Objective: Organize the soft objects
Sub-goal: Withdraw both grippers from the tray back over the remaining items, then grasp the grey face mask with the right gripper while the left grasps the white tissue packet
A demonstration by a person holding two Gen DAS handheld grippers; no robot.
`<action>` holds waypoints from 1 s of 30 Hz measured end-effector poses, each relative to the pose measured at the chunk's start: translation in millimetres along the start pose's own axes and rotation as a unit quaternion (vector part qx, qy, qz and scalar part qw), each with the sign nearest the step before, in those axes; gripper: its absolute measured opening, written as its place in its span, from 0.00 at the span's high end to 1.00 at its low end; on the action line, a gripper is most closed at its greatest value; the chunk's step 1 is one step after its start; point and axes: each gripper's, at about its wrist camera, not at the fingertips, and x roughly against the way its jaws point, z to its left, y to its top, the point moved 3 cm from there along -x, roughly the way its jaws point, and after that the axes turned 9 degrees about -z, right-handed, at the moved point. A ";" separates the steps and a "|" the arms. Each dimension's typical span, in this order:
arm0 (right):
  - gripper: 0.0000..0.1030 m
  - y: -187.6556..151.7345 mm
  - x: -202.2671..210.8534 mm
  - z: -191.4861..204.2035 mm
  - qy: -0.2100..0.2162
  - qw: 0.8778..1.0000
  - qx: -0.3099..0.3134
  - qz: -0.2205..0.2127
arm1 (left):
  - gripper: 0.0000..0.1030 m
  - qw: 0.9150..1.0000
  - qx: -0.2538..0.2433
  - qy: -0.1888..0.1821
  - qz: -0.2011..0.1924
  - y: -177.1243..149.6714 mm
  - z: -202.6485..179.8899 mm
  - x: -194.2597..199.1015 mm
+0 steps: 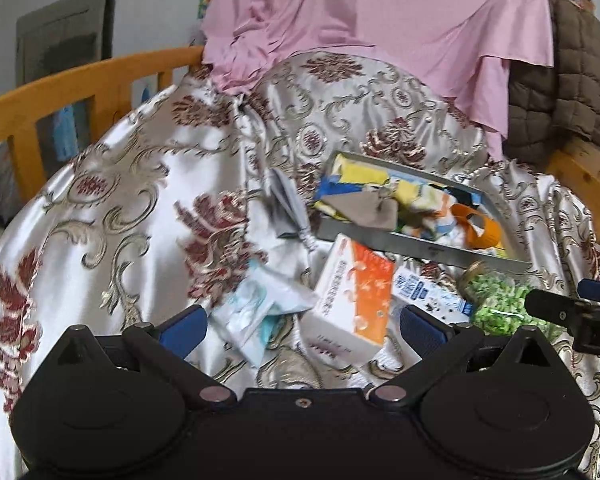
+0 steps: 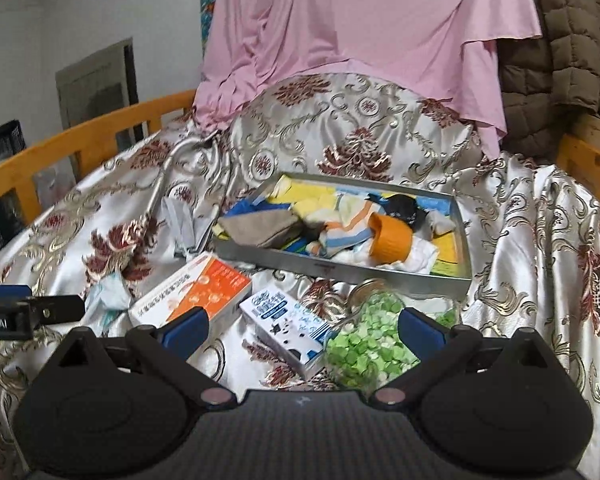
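Spread blue-padded jaws of the left gripper (image 1: 302, 326) frame a crumpled soft white-and-teal packet (image 1: 256, 308) at lower centre, nearer this hand. Right gripper (image 2: 302, 326), also spread and empty, hovers over a jar of green pieces (image 2: 364, 344); the cloth-filled metal tray (image 2: 340, 268) lies beyond.

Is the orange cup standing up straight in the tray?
No, the orange cup lies tipped on its side on the cloths in the metal tray, as the right wrist view shows.
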 end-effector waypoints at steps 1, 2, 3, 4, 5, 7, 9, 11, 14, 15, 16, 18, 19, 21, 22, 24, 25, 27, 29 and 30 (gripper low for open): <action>0.00 -1.0 -1.9 2.4 0.001 1.000 0.003 0.003 | 0.01 1.000 0.004 0.002 0.003 -1.4 2.4 -1.3; 0.00 -2.2 -3.5 4.6 0.002 1.000 0.006 0.006 | 0.01 1.000 0.006 0.003 0.004 -2.8 5.0 -1.7; 0.00 -3.7 -5.1 6.8 0.002 1.000 0.010 0.009 | 0.01 1.000 0.009 0.004 0.007 -5.0 8.5 -2.6; 0.00 -5.4 -6.7 9.2 0.003 1.000 0.014 0.012 | 0.01 1.000 0.011 0.006 0.010 -7.2 11.1 -3.3; 0.00 -6.7 -8.3 10.8 0.003 1.000 0.017 0.015 | 0.01 1.000 0.014 0.007 0.014 -9.5 14.2 -3.7; 0.00 -9.9 -11.1 14.8 0.007 0.999 0.024 0.021 | 0.01 0.999 0.024 0.010 0.023 -14.6 21.3 -4.5; 0.00 -12.1 -13.9 20.0 0.013 0.999 0.032 0.027 | 0.01 0.999 0.038 0.011 0.031 -19.1 27.5 -5.4; 0.00 -14.1 -15.9 26.0 0.020 0.999 0.040 0.030 | 0.01 0.998 0.046 0.013 0.035 -22.9 33.2 -6.3; 0.00 -17.8 -17.7 36.1 0.030 0.998 0.053 0.031 | 0.01 0.998 0.051 0.015 0.034 -25.9 39.9 -7.6; 0.00 -19.5 -18.9 39.6 0.033 0.997 0.058 0.033 | 0.01 0.998 0.052 0.016 0.033 -26.6 42.2 -8.6; 0.00 -21.0 -20.1 42.8 0.036 0.997 0.062 0.034 | 0.01 0.998 0.051 0.016 0.034 -27.1 43.8 -9.9; 0.00 -24.2 -22.0 48.8 0.040 0.996 0.070 0.033 | 0.01 0.998 0.047 0.015 0.038 -27.1 45.7 -12.8; 0.00 -25.9 -22.3 51.4 0.042 0.996 0.072 0.031 | 0.01 0.998 0.043 0.014 0.040 -26.8 46.9 -14.8; 0.00 -28.1 -22.9 55.7 0.047 0.996 0.075 0.026 | 0.01 0.999 0.025 0.005 0.038 -24.7 47.6 -17.4; 0.00 -28.7 -23.3 57.2 0.049 0.996 0.078 0.024 | 0.01 0.999 0.009 -0.003 0.035 -23.0 46.6 -18.2; 0.00 -29.2 -23.7 59.7 0.047 0.995 0.084 0.018 | 0.01 0.999 -0.035 -0.024 0.027 -18.9 44.1 -19.7; 0.00 -28.9 -23.9 60.7 0.046 0.995 0.085 0.013 | 0.01 0.998 -0.056 -0.034 0.025 -16.8 43.4 -20.2; 0.00 -27.0 -25.2 62.5 0.045 0.995 0.084 0.009 | 0.01 0.994 -0.092 -0.056 0.022 -12.5 42.6 -20.5; 0.00 -24.9 -27.0 64.8 0.045 0.995 0.084 0.009 | 0.01 0.989 -0.122 -0.080 0.023 -7.2 42.5 -20.1; 0.00 -23.3 -28.0 66.5 0.043 0.995 0.086 0.008 | 0.01 0.986 -0.137 -0.094 0.024 -2.7 43.9 -20.0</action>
